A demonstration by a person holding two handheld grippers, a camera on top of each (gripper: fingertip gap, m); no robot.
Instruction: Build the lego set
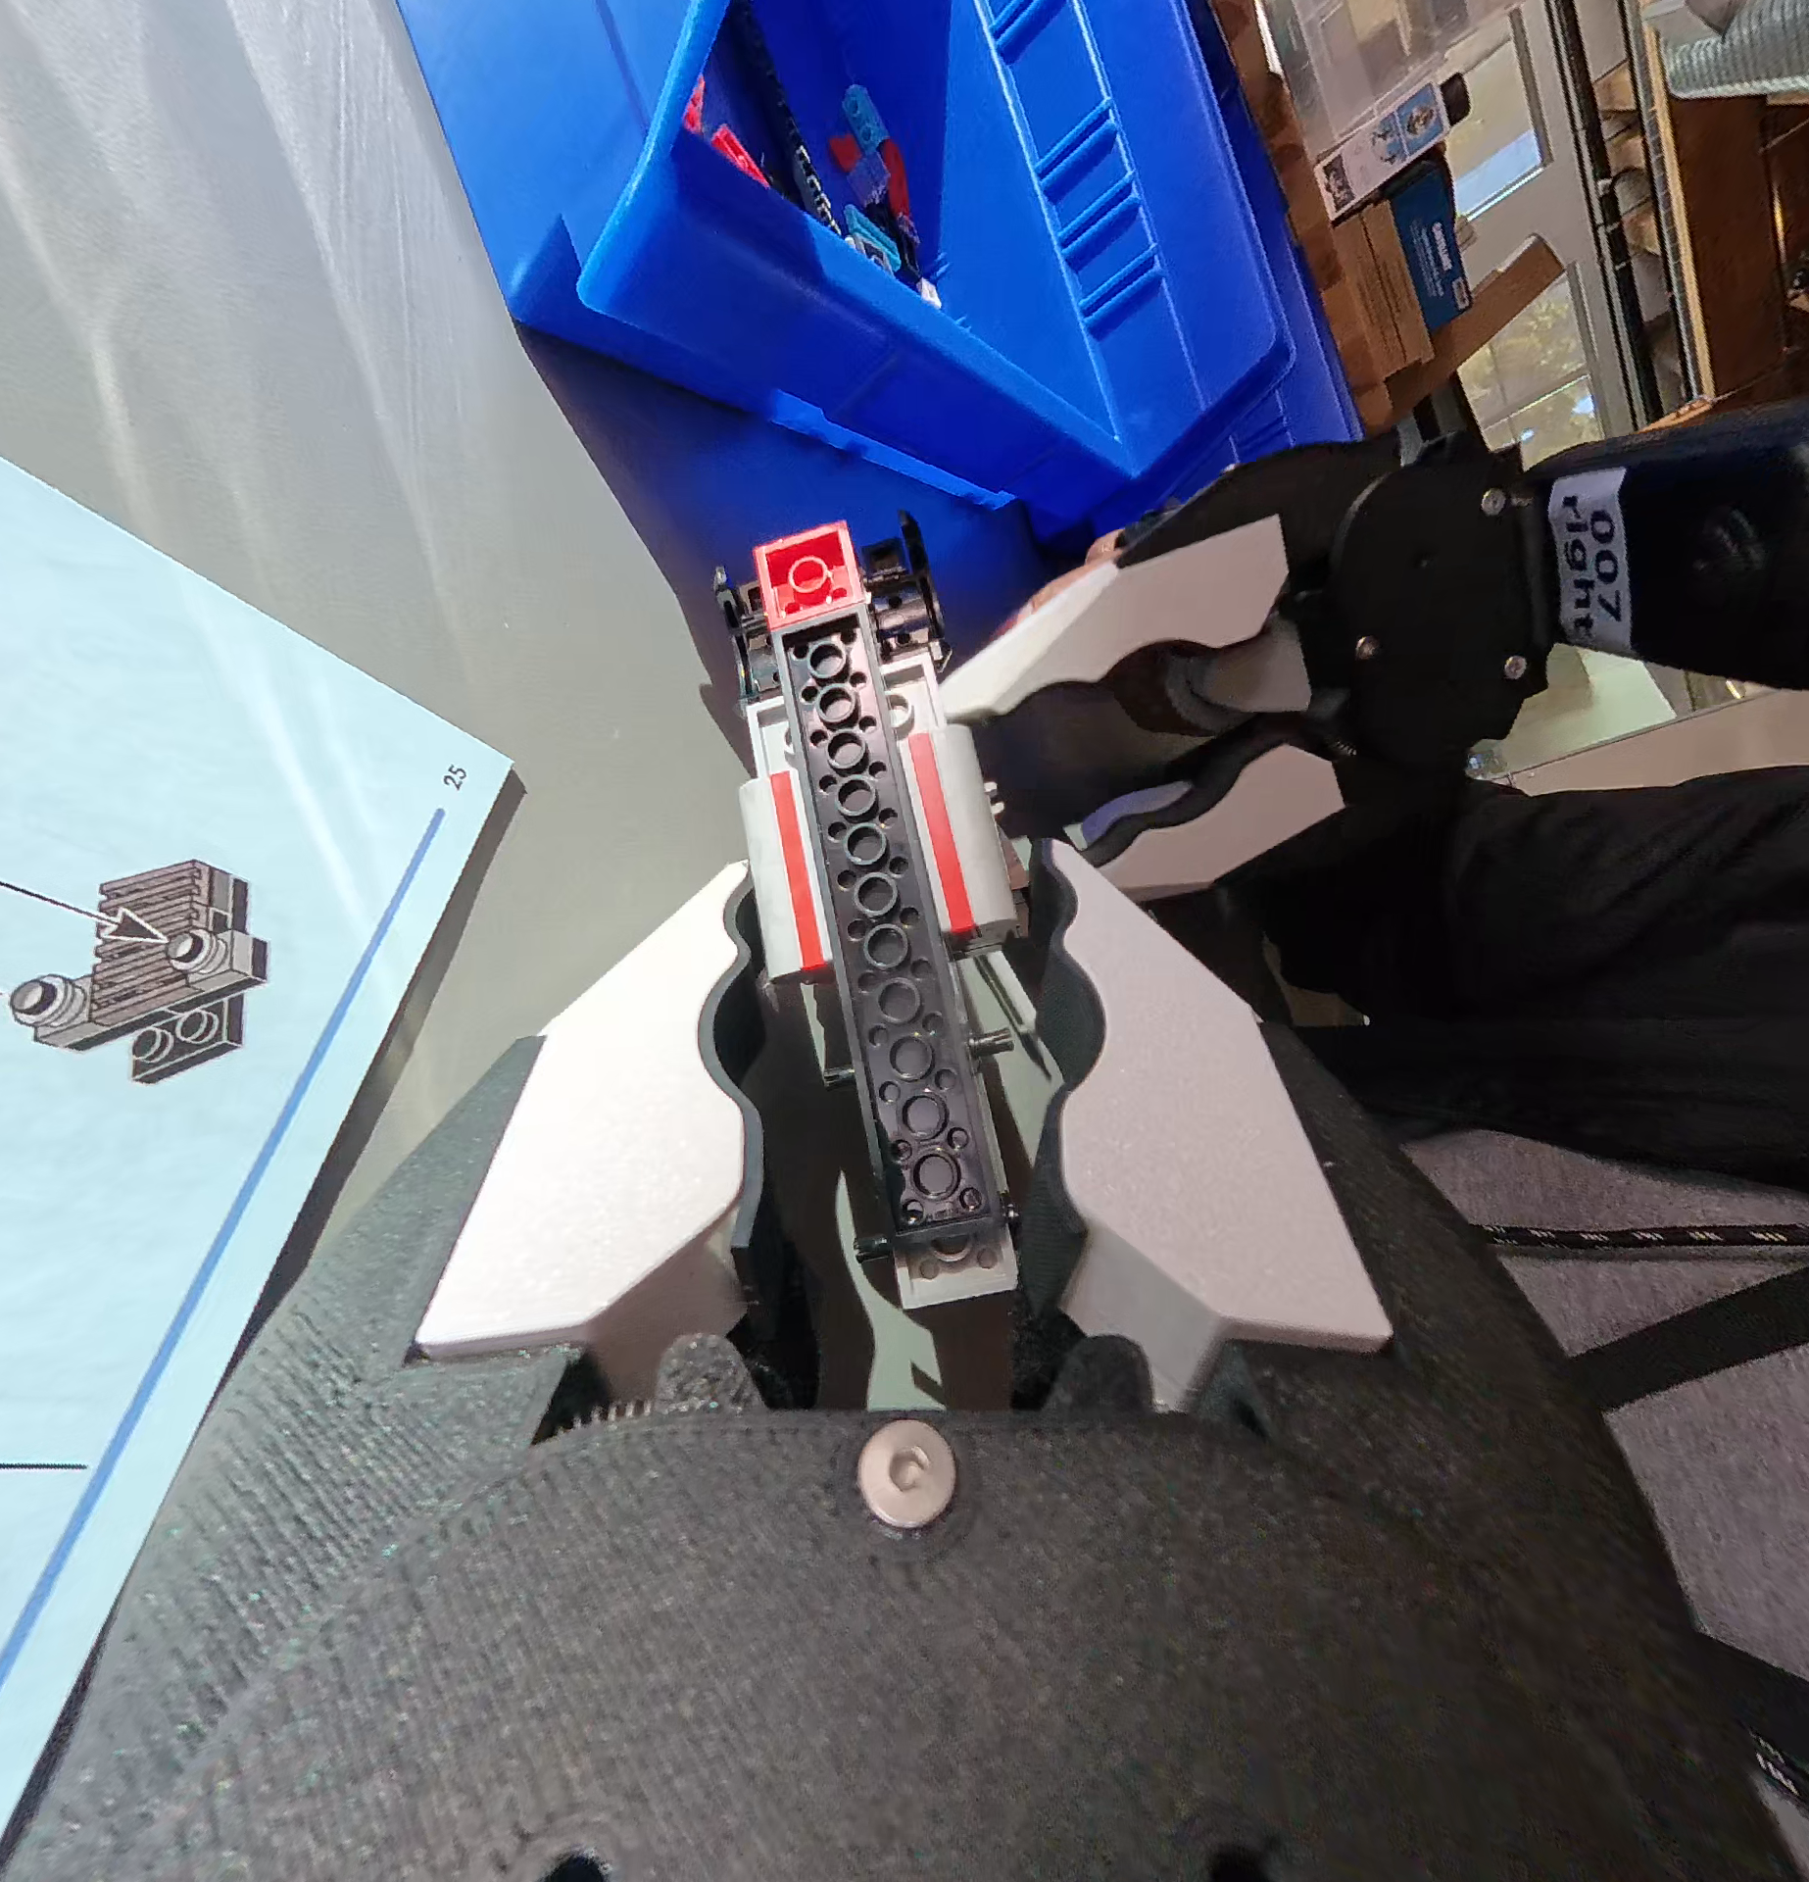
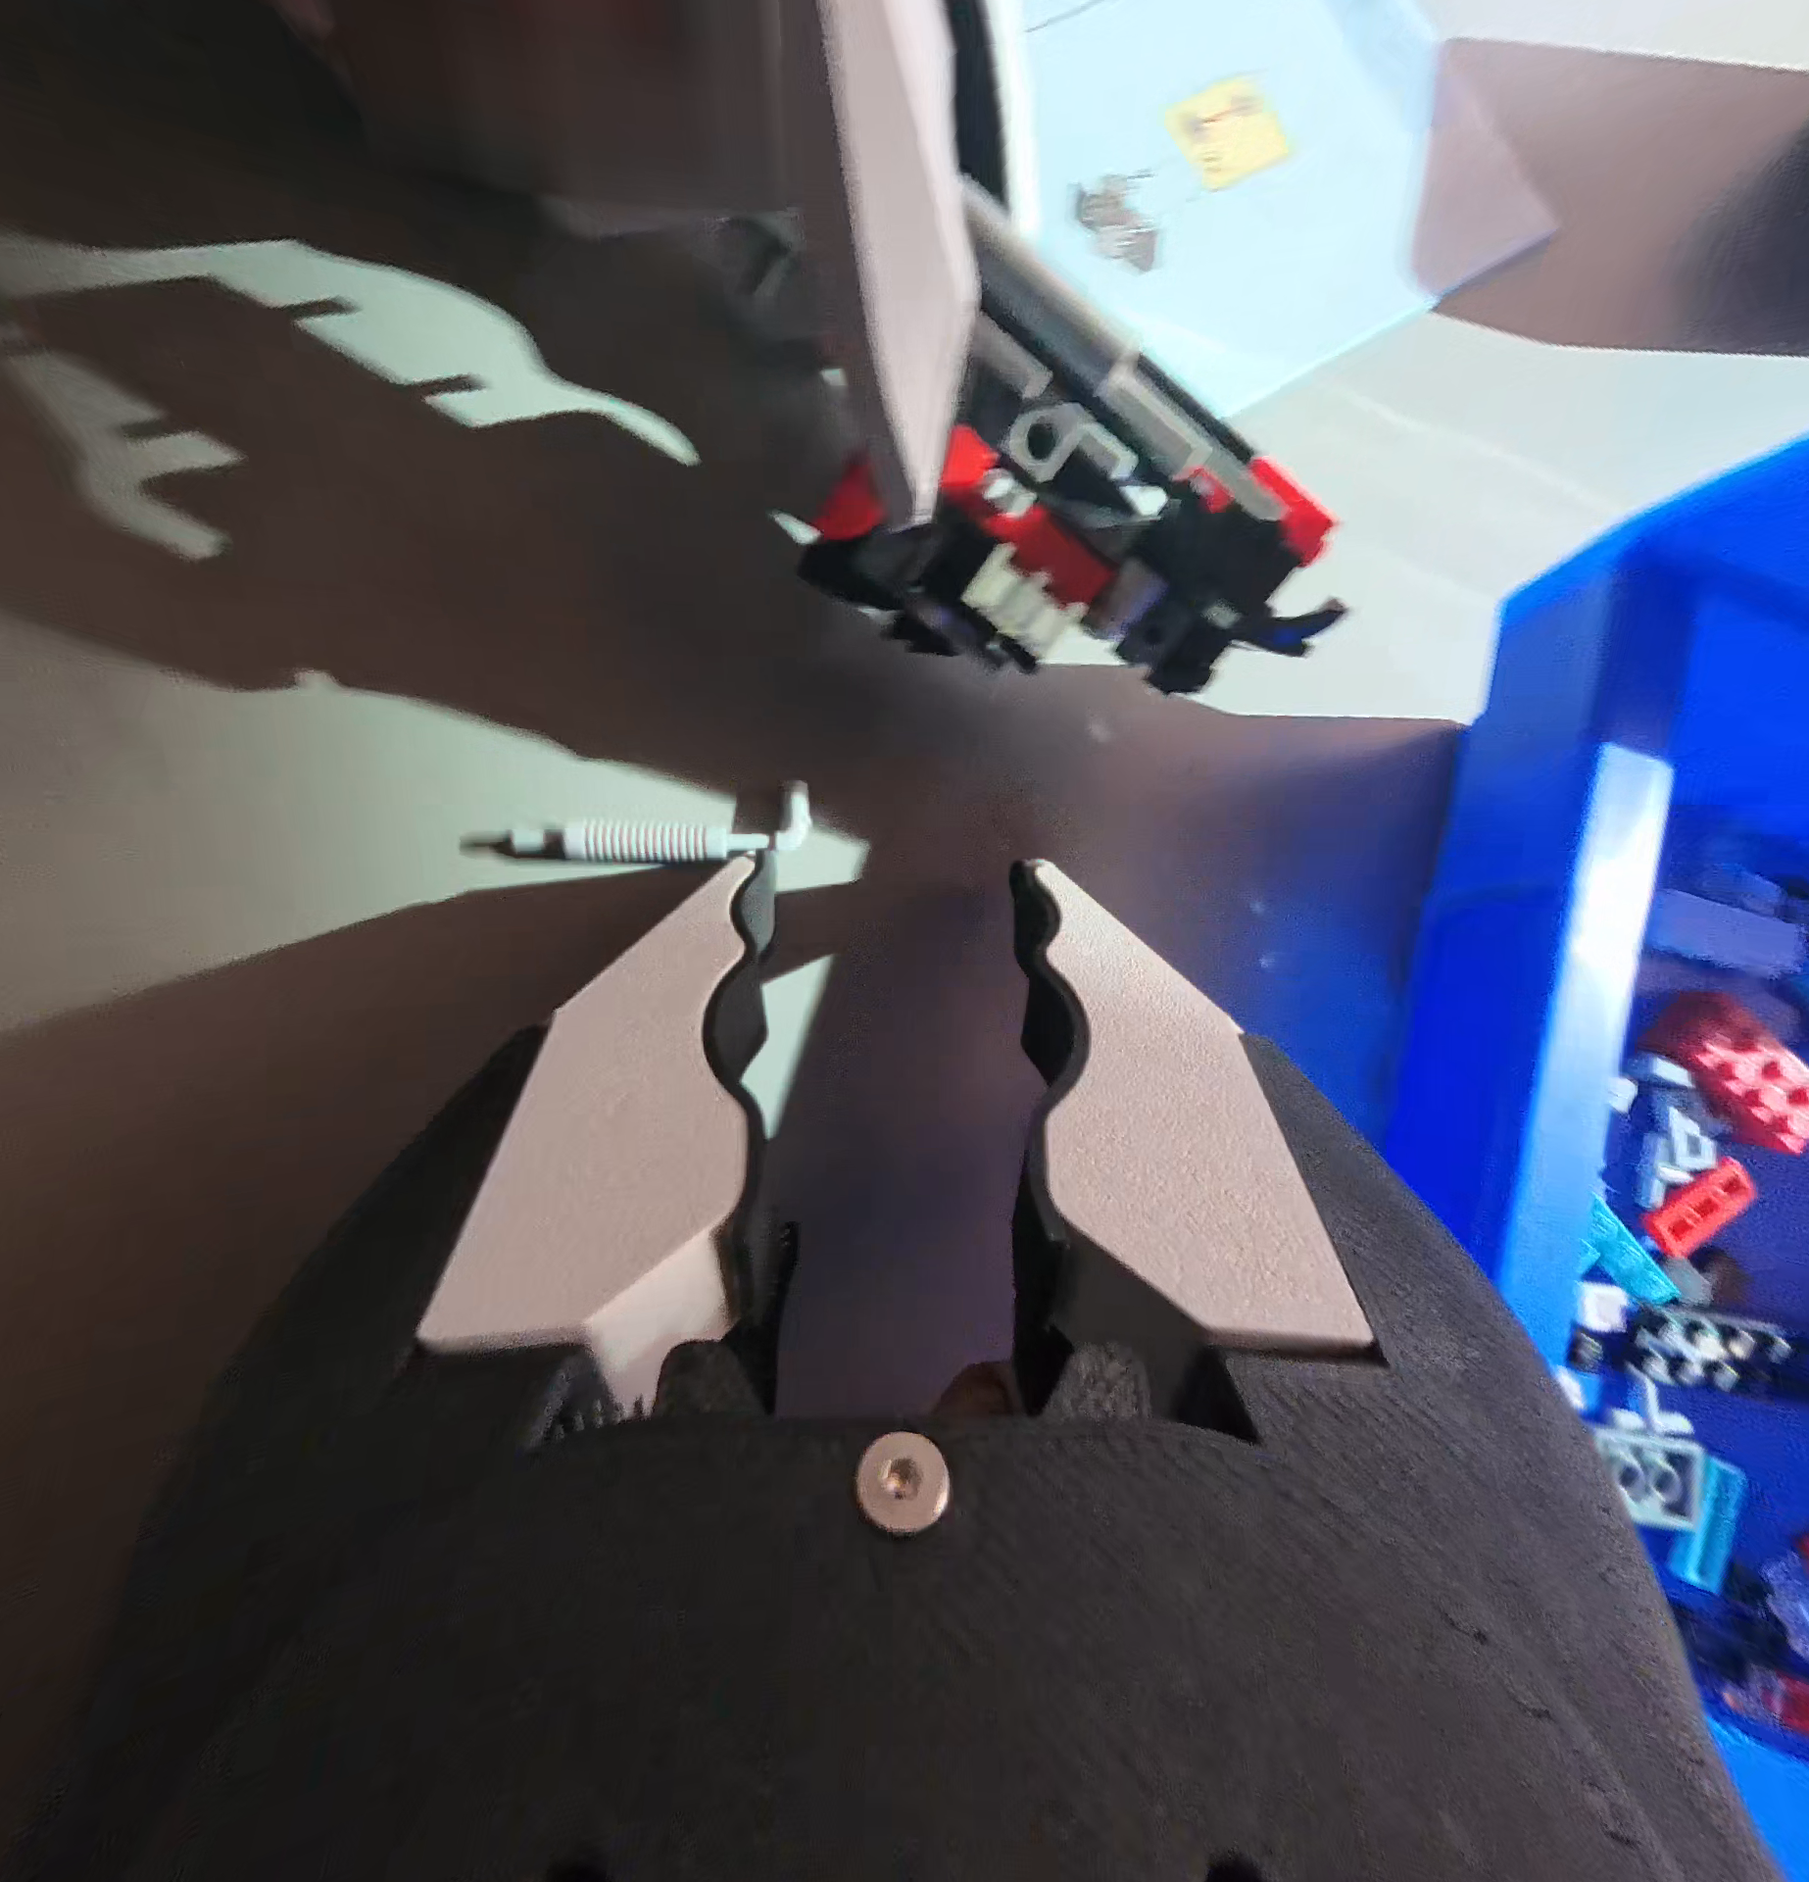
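My left gripper (image 1: 895,878) is shut on the lego model (image 1: 860,815), a long black plate with round holes, white and red side panels and a red brick at its far end. It holds the model above the grey table. My right gripper (image 2: 885,871) is open and empty. In the left wrist view it (image 1: 982,759) sits close to the model's right side, and I cannot tell if it touches. In the blurred right wrist view the model (image 2: 1074,550) hangs above and ahead. A small grey spring-like piece (image 2: 636,840) lies on the table by my left fingertip.
A blue bin (image 1: 880,336) with several loose bricks stands behind the model; it also shows at the right of the right wrist view (image 2: 1593,917). An open light-blue instruction booklet (image 1: 116,1018) lies on the table to the left. A person's dark sleeve (image 1: 1593,917) is at the right. Tip to tip, the grippers are about 6 cm apart.
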